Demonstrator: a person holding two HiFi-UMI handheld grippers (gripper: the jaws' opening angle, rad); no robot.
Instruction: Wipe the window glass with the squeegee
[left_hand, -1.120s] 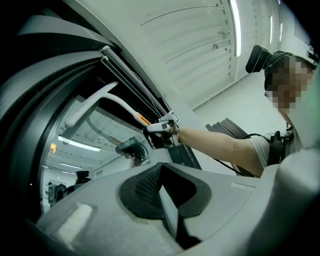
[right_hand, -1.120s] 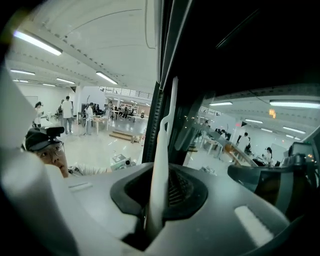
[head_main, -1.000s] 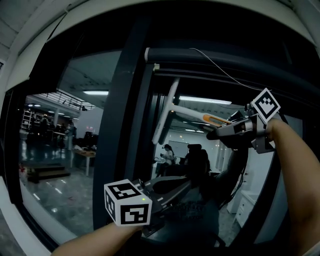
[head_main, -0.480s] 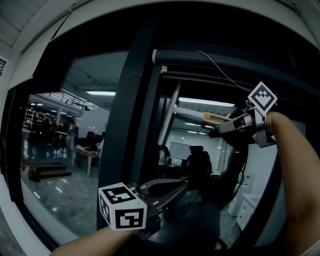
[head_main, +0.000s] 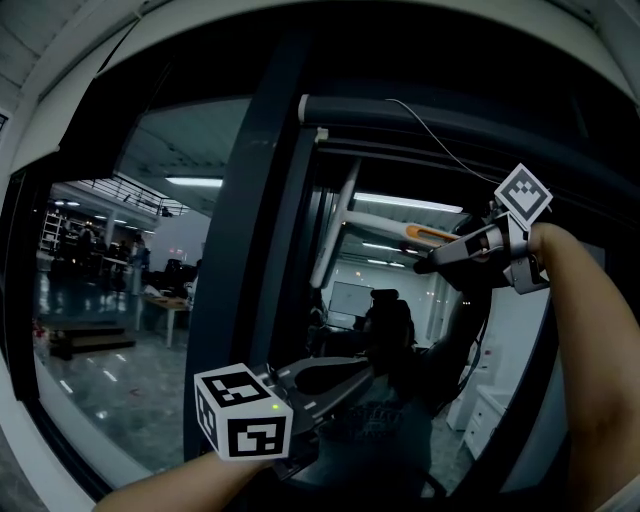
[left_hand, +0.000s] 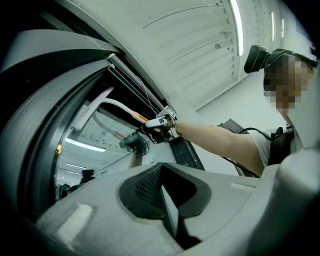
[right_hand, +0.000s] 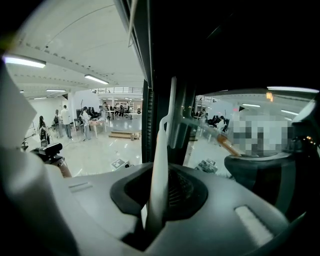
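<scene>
A white squeegee (head_main: 335, 225) with an orange-tipped handle rests its blade against the window glass (head_main: 130, 280), just right of the dark upright frame. My right gripper (head_main: 432, 262) is shut on the handle, up at the right. In the right gripper view the white handle (right_hand: 159, 165) runs out between the jaws of the right gripper (right_hand: 160, 197) toward the blade (right_hand: 171, 107). My left gripper (head_main: 362, 372) is low in the middle, shut and holding nothing. The left gripper (left_hand: 162, 187) looks up at the squeegee (left_hand: 92, 107) and the right gripper (left_hand: 157, 122).
A thick dark window frame post (head_main: 255, 220) splits the panes. A top rail (head_main: 430, 115) with a thin cable crosses above. The glass reflects the person and the grippers. Beyond it is a lit hall with desks (right_hand: 95, 125) and people.
The right gripper and squeegee have risen slightly against the glass. The left gripper has sunk a little to the left.
</scene>
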